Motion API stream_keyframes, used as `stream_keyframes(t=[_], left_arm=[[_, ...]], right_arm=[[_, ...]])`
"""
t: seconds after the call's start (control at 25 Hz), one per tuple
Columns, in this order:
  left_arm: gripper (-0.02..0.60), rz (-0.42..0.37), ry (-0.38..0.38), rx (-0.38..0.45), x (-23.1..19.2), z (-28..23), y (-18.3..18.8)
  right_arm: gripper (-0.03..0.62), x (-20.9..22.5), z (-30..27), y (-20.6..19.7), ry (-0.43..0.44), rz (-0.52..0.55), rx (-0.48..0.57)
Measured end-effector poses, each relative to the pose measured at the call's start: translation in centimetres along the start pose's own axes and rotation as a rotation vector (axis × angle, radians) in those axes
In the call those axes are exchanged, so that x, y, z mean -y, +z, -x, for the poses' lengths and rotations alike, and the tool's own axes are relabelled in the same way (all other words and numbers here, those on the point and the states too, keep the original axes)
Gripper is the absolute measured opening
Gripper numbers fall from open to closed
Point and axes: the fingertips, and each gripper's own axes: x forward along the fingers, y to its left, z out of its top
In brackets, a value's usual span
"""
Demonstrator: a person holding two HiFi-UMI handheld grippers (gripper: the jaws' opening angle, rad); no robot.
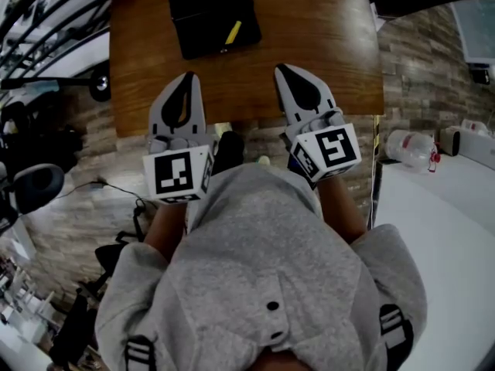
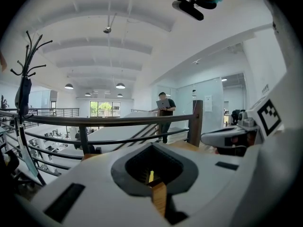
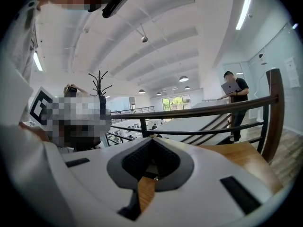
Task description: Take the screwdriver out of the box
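Note:
A black box (image 1: 213,14) lies open on the wooden table (image 1: 325,45) at its far side. In it rests the screwdriver (image 1: 233,32), of which a yellow handle shows. My left gripper (image 1: 188,77) and right gripper (image 1: 281,69) hover side by side over the table's near edge, both pointing toward the box and short of it. Both are shut with nothing between the jaws. In the left gripper view the closed left gripper (image 2: 152,145) frames a sliver of the yellow screwdriver (image 2: 151,176). The right gripper view shows the closed right gripper (image 3: 152,138) and the table (image 3: 236,157).
A dark metal railing (image 2: 118,122) runs behind the table, with a wooden post (image 2: 197,122). A person with a laptop (image 2: 164,109) stands beyond it. A white counter (image 1: 448,230) with a plastic bottle (image 1: 410,147) is at my right. A coat stand (image 2: 26,79) rises at left.

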Motion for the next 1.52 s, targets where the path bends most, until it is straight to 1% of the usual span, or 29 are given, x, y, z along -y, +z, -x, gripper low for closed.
stream_keyframes(t=[0.36,0.76,1.08,1.28,1.52], left_arm=[[0.012,0.012,-0.037,-0.002,-2.6,-1.4,0.0],[0.012,0.022,-0.082,-0.002,-4.7,-2.6,0.1],[0.012,0.022,-0.102,-0.010,-5.4,-4.0,-0.1],[0.012,0.014,-0.117,-0.025,-4.6,-4.4,-0.2],[0.012,0.004,-0.127,-0.081,-3.3,-5.6,-0.6]], right_arm=[[0.015,-1.0,-2.8,1.3,-0.039,0.025,0.006],[0.015,-2.1,-6.1,2.0,-0.058,0.031,0.008],[0.015,-1.6,-7.4,2.2,-0.065,0.045,-0.004],[0.015,-1.0,-6.8,2.2,-0.077,0.051,0.001],[0.015,0.8,-5.9,2.6,-0.093,0.045,0.007]])
